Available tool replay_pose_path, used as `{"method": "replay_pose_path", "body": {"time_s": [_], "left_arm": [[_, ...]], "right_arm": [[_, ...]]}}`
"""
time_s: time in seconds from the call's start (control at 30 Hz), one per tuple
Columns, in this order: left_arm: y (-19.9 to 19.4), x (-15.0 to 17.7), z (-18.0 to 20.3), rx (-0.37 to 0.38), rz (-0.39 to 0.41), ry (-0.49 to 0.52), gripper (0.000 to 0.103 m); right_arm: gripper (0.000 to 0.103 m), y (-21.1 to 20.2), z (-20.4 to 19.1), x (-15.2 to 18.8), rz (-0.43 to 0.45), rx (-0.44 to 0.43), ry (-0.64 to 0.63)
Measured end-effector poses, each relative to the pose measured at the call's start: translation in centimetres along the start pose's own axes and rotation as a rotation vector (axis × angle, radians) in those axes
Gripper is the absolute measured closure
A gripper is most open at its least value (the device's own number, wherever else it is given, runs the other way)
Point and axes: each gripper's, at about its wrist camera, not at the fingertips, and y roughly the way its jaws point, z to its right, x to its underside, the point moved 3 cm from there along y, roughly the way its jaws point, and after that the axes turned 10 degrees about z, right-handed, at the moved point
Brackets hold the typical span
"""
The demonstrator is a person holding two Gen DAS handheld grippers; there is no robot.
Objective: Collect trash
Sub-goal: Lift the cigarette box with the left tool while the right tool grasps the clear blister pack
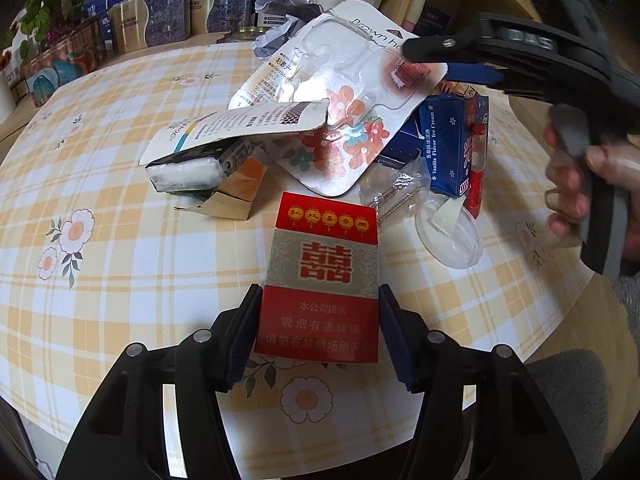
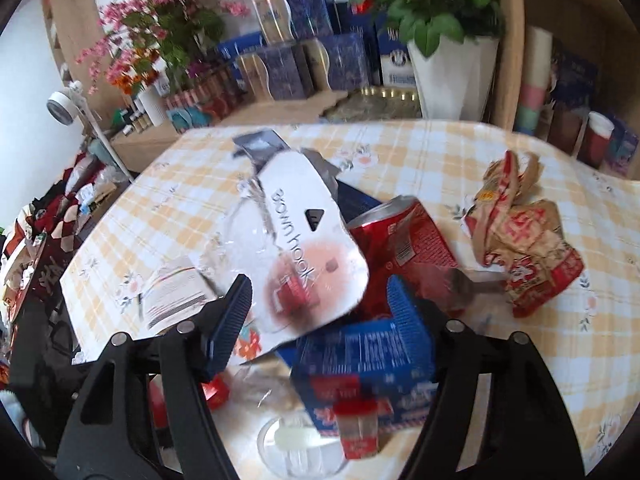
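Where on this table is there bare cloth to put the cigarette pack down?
Bare cloth lies left of the pile, out to the table edge, and in front around the cigarette pack. Past the paper bag, the far right corner is free. The middle is crowded: hook card, blue carton, red can.

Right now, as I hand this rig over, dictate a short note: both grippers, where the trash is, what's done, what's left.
Left gripper: shut on the red cigarette pack with a gold double-happiness sign, held above the yellow plaid tablecloth.
Right gripper: open, nothing gripped, over the edge of the white "brown hook" blister card.
Pile mid-table: the card on top, blue vanilla ice cream carton, crushed red can, clear plastic lid.
Crumpled red-and-tan paper bag lies apart, to the right.
Done: one pack picked up. Left: everything else; no bin is in view.
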Motion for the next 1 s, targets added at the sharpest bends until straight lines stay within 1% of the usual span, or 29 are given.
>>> {"method": "replay_pose_path", "body": {"time_s": [0.07,0.17,0.2,0.23,0.3,0.33,0.37,0.43,0.53,0.63,0.77,0.9,1.0], "left_arm": [[-0.1,0.1,0.2,-0.003,0.001,-0.003,0.047],[-0.2,0.1,0.3,-0.001,0.006,-0.001,0.047],[-0.2,0.2,0.3,0.001,0.008,0.0,0.047],[-0.2,0.2,0.3,0.004,0.01,-0.001,0.047],[-0.4,0.2,0.3,0.007,0.014,-0.006,0.047],[-0.4,0.2,0.2,0.009,0.018,-0.01,0.047],[-0.5,0.2,0.2,0.012,0.021,-0.014,0.047],[-0.6,0.2,0.1,0.02,0.023,-0.024,0.047],[-0.8,0.1,0.0,0.038,0.015,-0.04,0.048],[-1.4,-0.4,0.2,0.044,0.029,-0.03,0.048],[-2.5,-0.9,0.9,0.057,0.052,-0.017,0.048],[-4.0,-1.5,1.3,0.068,0.078,-0.015,0.048],[-5.3,-2.0,1.4,0.064,0.104,-0.01,0.048]], "right_arm": [[0.032,1.2,0.1,0.2,-0.035,0.011,0.015],[0.034,1.7,-0.1,0.3,-0.043,0.005,0.03],[0.045,1.5,-0.2,0.1,-0.034,-0.001,0.03],[0.062,1.2,-0.4,0.0,-0.021,-0.009,0.026],[0.081,0.3,-0.7,-0.6,0.001,-0.05,0.056],[0.086,-0.2,-0.7,-0.8,0.014,-0.071,0.075],[0.088,-1.0,-0.9,-1.3,0.047,-0.105,0.093],[0.094,-2.1,-1.4,-2.2,0.091,-0.137,0.1],[0.097,-4.2,-2.5,-3.8,0.169,-0.147,0.081],[0.098,-6.7,-3.5,-5.8,0.263,-0.117,0.053],[0.098,-9.8,-3.8,-7.8,0.354,-0.051,0.004],[0.098,-11.6,-3.4,-8.3,0.364,-0.028,-0.007],[0.098,-13.2,-3.1,-7.8,0.363,-0.004,-0.01]]}}
